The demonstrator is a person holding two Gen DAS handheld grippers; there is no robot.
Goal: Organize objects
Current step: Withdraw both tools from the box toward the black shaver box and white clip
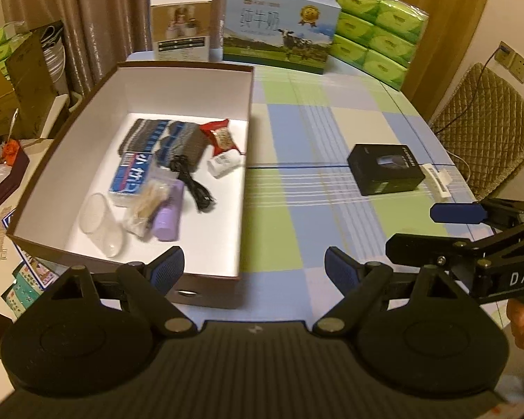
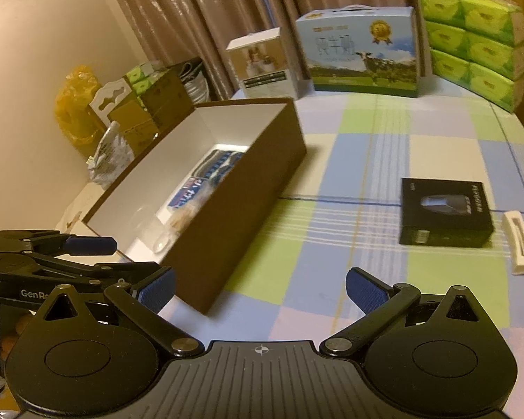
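Both my tongs, left gripper [image 1: 253,270] and right gripper [image 2: 260,291], gape wide, empty. One black box [image 1: 386,171] and one white clip [image 1: 436,176], perhaps a tag, lie ahead to their right; one brown box [image 1: 242,181] lies ahead on the left.

Matt cardboard box [image 1: 178,289], woven checked tablecloth [image 1: 314,146], glossy black carton [image 1: 386,169].

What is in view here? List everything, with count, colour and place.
storage box: one, brown outside, white inside, table left
socks: grey-blue bundle, in box
snack packet: one, red, in box
blue pack: one, in box
cable: one, black, in box
bottle: one, lilac, in box
clear cup: one, in box
black box: one, table right
white item: one, beside black box
milk carton: one, blue, table back
tissue packs: green stack, back right
left gripper: fingers open, empty
right gripper: fingers open, empty
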